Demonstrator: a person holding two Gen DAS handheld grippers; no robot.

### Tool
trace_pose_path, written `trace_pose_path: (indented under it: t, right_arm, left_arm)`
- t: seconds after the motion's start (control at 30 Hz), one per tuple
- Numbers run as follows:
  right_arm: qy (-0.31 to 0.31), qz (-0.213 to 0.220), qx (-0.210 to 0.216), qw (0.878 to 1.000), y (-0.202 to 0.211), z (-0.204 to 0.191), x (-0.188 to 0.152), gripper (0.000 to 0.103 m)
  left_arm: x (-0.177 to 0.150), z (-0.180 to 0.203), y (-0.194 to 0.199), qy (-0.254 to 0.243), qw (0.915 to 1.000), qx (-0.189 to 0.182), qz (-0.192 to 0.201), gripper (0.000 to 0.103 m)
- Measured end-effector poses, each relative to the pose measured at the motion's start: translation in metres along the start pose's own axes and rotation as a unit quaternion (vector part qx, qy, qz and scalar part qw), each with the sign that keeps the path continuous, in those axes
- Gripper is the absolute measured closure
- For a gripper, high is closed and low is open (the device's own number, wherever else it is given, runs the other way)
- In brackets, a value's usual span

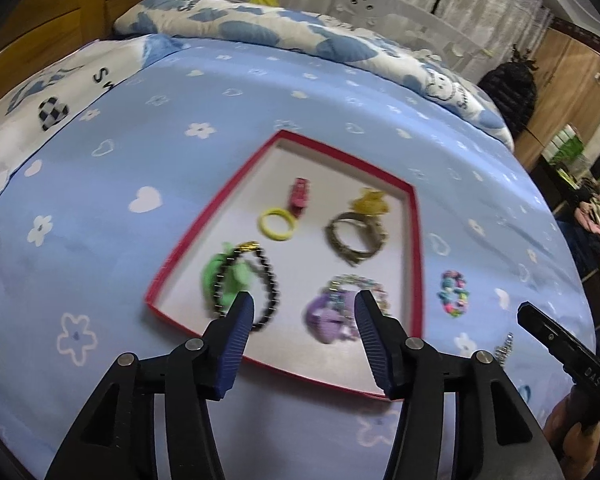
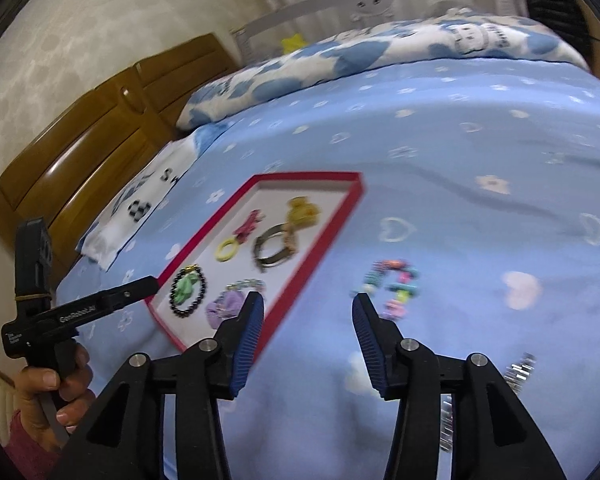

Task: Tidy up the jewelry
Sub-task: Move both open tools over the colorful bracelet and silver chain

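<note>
- Blue bedsheet (image 1: 260,92) printed with white hearts and flowers covers the bed, a wooden headboard (image 2: 80,152) and patterned quilt (image 1: 260,32) behind it.
- Red-rimmed tray (image 1: 418,240) lies mid-sheet, holding a yellow ring (image 1: 276,225), a pink clip (image 1: 299,196), an olive bangle (image 1: 354,240), a black bead bracelet (image 1: 266,280) over a green scrunchie (image 1: 216,280), and a purple scrunchie (image 1: 330,316) at the near edge.
- Multicoloured bead bracelet (image 2: 394,286) sits on the sheet just outside the tray's right edge; a silvery chain piece (image 2: 520,372) lies nearer the bed's front.
- Left gripper (image 1: 304,312) hovers over the tray's near edge, jaws apart and empty.
- Right gripper (image 2: 306,316) hangs wide open, empty, above the sheet with the multicoloured bracelet just ahead of its right finger.
- Likely step: picking up that loose bracelet; lowering the right jaws astride one side of the loop, pinching beads rather than sheet, looks the cleanest approach.
- Right view alone shows the left hand (image 2: 56,392) on its handle and the chain piece more fully; left view gives the squarer look into the tray. Both are motion-blurred.
</note>
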State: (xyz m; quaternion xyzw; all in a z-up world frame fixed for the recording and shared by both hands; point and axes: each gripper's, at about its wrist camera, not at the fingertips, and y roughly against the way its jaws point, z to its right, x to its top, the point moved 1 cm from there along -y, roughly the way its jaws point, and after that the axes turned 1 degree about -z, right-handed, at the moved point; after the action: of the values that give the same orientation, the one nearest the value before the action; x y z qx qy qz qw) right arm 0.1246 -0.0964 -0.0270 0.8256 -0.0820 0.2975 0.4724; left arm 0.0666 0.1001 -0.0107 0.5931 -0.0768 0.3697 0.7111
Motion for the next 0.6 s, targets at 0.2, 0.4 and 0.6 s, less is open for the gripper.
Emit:
trace_pose_path:
  t: [0.2, 0.4, 0.6]
  right_arm:
    - [-0.017, 0.029, -0.034, 0.999, 0.035, 0.024, -0.009, 0.048]
    - [-0.036, 0.047, -0.061, 0.996, 0.06, 0.046, -0.018, 0.043]
    - [-0.051, 0.054, -0.08, 0.994, 0.076, 0.062, -0.03, 0.041]
  left_arm:
    - [-0.007, 0.025, 0.006, -0.028, 0.9993, -0.024, -0.003, 0.046]
    - [-0.014, 0.049, 0.002, -0.055, 0.9975, -0.041, -0.015, 0.044]
    - [-0.015, 0.072, -0.002, -0.08, 0.9953, -0.051, -0.019, 0.04]
